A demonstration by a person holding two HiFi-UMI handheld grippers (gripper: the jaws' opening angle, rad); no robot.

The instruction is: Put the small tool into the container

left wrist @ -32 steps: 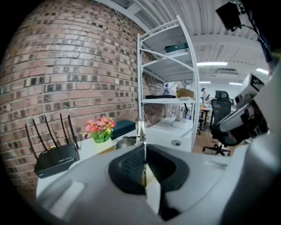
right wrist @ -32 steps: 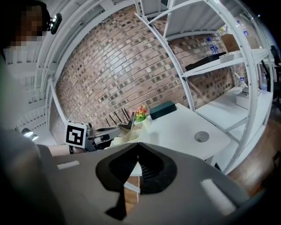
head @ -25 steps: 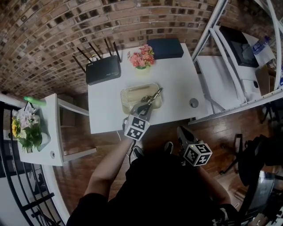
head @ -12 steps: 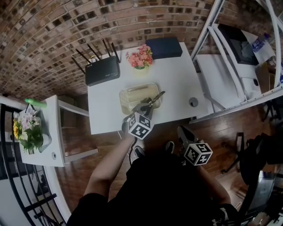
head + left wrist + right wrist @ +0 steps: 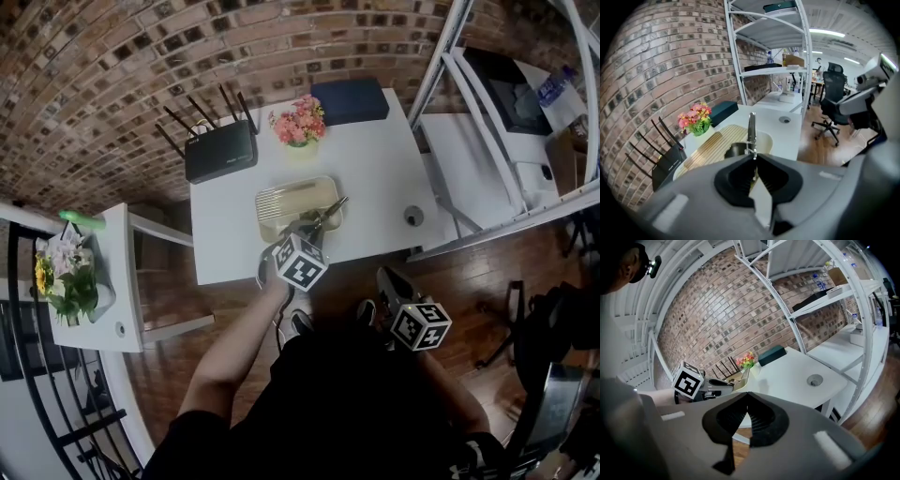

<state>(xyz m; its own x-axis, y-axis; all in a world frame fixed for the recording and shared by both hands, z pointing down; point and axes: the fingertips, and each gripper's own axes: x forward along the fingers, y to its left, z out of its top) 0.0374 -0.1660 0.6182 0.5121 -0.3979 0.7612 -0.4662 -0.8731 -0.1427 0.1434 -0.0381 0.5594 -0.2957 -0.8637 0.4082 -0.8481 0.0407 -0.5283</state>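
Over the front edge of the white counter [image 5: 375, 169], the left tool [image 5: 753, 158], clamped on the slim silvery metal implement [image 5: 751, 129], has edged slightly right within 1 second. The implement's tip now hangs above the right end of the beige ribbed plastic tray [image 5: 710, 149], so release looks near. The right tool [image 5: 747, 394] hangs off the counter, closed on nothing.
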